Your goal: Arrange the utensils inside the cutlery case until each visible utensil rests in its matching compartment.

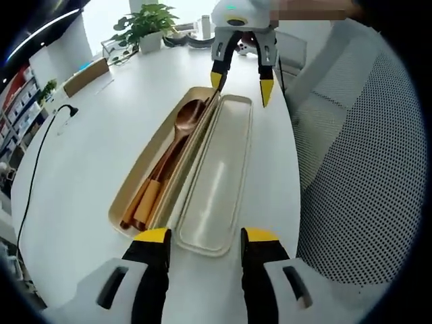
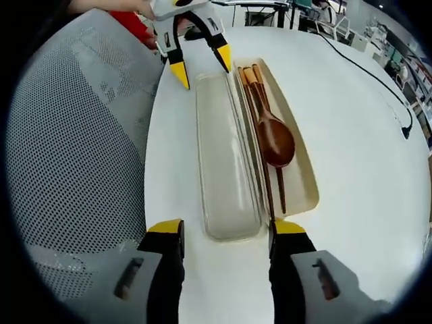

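Spoon (image 1: 190, 116) and chopsticks (image 1: 150, 196) already lie in the open case (image 1: 135, 177) at frame centre; lid (image 1: 219, 177) beside it on the counter (image 1: 88, 162). Left gripper (image 1: 206, 236) and right gripper (image 2: 226, 229) both have jaws spread, holding nothing; the arranging looks nearly done.

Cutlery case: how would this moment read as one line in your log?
case open, on table | spoon, chopsticks inside | lid beside | left gripper open at one end | right gripper open at other
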The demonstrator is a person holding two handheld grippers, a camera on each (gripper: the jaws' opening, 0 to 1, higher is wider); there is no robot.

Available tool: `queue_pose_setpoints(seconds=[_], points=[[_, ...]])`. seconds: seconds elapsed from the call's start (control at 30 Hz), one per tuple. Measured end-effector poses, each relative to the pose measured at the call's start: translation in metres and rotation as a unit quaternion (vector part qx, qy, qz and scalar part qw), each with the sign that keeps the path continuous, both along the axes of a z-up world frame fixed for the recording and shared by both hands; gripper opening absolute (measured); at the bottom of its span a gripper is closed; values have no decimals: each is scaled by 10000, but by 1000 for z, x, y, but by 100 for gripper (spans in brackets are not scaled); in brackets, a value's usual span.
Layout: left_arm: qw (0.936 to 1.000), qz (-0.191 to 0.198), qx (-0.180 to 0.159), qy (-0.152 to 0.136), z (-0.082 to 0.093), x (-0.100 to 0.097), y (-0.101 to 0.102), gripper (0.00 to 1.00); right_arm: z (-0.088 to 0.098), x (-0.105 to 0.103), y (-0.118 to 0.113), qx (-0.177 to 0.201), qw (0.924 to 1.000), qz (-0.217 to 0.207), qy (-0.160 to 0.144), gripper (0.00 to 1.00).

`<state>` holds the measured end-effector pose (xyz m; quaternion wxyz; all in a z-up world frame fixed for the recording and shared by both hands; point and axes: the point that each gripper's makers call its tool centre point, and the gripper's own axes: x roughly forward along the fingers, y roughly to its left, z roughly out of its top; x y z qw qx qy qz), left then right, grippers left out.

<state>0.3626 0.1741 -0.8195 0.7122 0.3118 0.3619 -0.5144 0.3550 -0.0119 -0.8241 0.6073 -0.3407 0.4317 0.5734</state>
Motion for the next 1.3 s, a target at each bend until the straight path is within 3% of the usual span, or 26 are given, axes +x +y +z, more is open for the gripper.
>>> queue_pose_setpoints(seconds=[0.13,0.33,0.47,0.77,0.93,1.1,1.3], points=[[10000,33,-9,-54,1,1,0,39,-1,-3,0,-46,9998,206,-50,38],[9997,-147,85,-148,-1,-2,1,38,-2,-3,1,-141,9991,360,-171,36],[9997,-149,118,-144,-2,-2,1,39,-4,-4,1,-237,9970,620,-408,36],[9998,-204,-31,-31,-3,-8,-10,39,-3,-3,7,-110,9977,536,-392,37],[9990,-399,3,-185,-1,-9,-13,39,-3,-3,8,-165,9979,480,-396,35],[9992,-327,-14,-208,-1,-7,-13,39,-3,-3,7,-130,9981,452,-392,34],[9923,-907,263,-799,3,-10,-18,36,-2,-4,5,-154,9988,383,-266,34]])
